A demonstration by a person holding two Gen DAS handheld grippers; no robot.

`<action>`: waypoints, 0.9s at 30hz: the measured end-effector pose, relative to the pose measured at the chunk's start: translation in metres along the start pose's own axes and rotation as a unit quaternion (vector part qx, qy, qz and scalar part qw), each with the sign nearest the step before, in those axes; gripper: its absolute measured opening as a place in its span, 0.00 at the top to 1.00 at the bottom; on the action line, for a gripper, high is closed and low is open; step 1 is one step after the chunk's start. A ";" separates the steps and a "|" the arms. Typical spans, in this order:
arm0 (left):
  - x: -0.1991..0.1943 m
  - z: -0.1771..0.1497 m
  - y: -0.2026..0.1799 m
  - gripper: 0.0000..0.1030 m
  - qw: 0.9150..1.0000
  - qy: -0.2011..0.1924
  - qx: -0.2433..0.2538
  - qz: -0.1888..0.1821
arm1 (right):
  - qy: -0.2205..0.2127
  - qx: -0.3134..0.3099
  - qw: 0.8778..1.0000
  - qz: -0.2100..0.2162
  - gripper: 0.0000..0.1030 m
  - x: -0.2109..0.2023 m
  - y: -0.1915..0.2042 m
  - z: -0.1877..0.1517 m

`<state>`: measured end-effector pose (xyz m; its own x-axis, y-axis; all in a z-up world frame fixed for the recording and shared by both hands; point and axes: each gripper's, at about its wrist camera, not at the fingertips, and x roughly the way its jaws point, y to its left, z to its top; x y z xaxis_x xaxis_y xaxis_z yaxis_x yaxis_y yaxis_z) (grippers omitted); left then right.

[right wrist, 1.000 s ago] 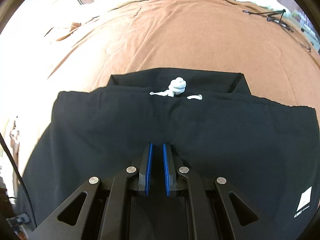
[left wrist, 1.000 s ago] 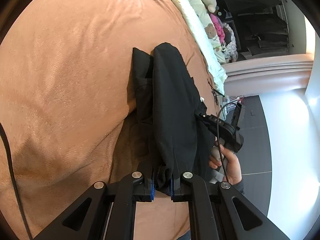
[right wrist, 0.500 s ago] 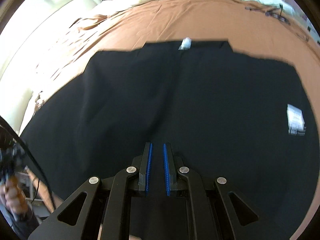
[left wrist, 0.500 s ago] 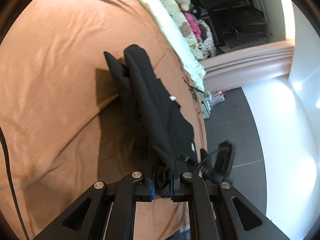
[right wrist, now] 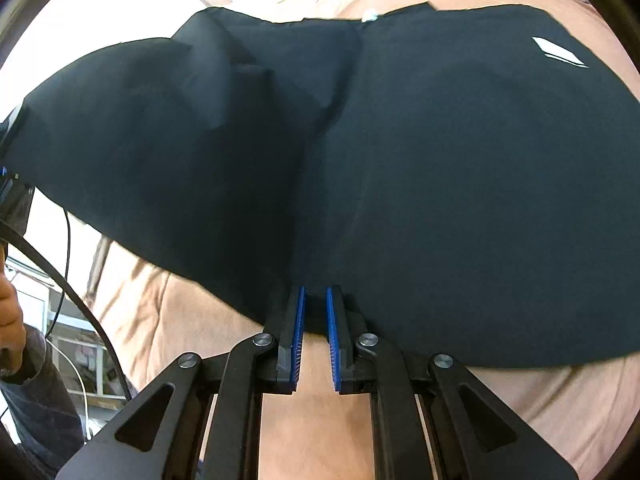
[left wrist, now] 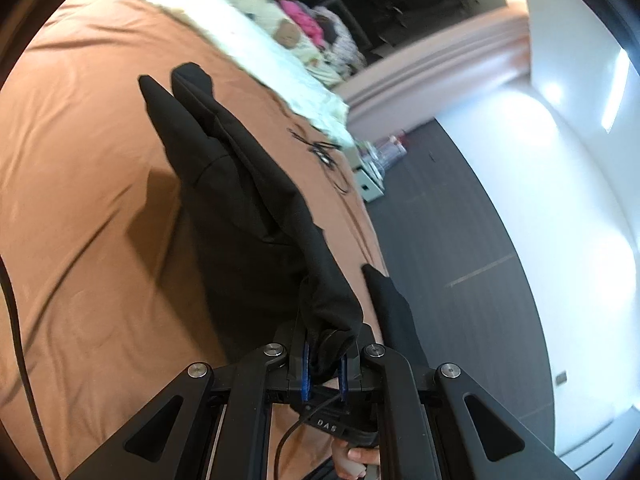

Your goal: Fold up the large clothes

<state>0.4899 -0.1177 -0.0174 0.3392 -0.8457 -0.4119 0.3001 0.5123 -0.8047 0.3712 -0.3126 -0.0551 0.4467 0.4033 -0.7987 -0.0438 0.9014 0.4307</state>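
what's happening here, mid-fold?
A person holds a claw in each hand over a bed with a brown cover. Both the left claw and the right claw are shut on the edge of a black garment, which hangs stretched between them, lifted partly off the bed.

The left gripper (left wrist: 324,364) was closed, a bunched fold of the black garment (left wrist: 240,200) being pinched between its blue pads. The right gripper (right wrist: 316,320) was likewise clamped on the garment's near edge and tilted steeply downward. A hand (left wrist: 354,460) was seen below the garment, wrapped around a gripper handle.
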 end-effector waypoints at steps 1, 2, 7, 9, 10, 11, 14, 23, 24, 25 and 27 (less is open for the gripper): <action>0.006 0.001 -0.007 0.91 1.000 0.004 0.007 -0.001 | -0.011 0.005 1.000 0.001 0.94 -0.007 -0.006 -0.001; 0.011 0.003 -0.015 0.90 1.000 0.008 0.014 -0.001 | -0.020 0.010 1.000 0.001 0.94 -0.013 -0.011 -0.001; 0.048 0.005 -0.049 0.90 0.998 0.034 0.047 -0.008 | -0.070 0.041 0.997 -0.002 0.90 -0.051 -0.046 -0.003; 0.065 0.005 -0.061 0.90 0.997 0.047 0.058 -0.011 | -0.087 0.054 0.995 -0.002 0.89 -0.069 -0.062 -0.007; 0.072 0.004 -0.066 0.90 0.997 0.052 0.062 -0.013 | -0.094 0.060 0.994 -0.003 0.88 -0.076 -0.067 -0.009; 0.082 0.003 -0.072 0.90 0.996 0.060 0.068 -0.014 | -0.102 0.067 0.992 -0.002 0.85 -0.092 -0.082 -0.013; 0.110 0.001 -0.085 0.90 0.993 0.082 0.080 -0.019 | -0.130 0.091 0.987 -0.005 0.49 -0.112 -0.106 -0.023; 0.221 -0.021 -0.104 0.90 0.981 0.170 0.098 -0.012 | -0.173 0.166 0.970 -0.028 0.42 -0.151 -0.170 -0.066; 0.232 -0.025 -0.104 0.90 0.979 0.180 0.098 -0.006 | -0.175 0.173 0.969 -0.030 0.42 -0.152 -0.175 -0.069; 0.244 -0.029 -0.103 0.90 0.977 0.190 0.099 0.003 | -0.176 0.179 0.967 -0.032 0.42 -0.155 -0.179 -0.073; 0.272 -0.038 -0.102 0.90 0.971 0.214 0.101 0.025 | -0.181 0.191 0.964 -0.036 0.42 -0.167 -0.189 -0.080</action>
<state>0.5180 -0.4056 -0.0638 -0.0303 -0.7813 -0.6235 0.4755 0.5374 -0.6965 0.2337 -0.5379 -0.0373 0.7214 0.1992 -0.6633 0.2998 0.7735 0.5584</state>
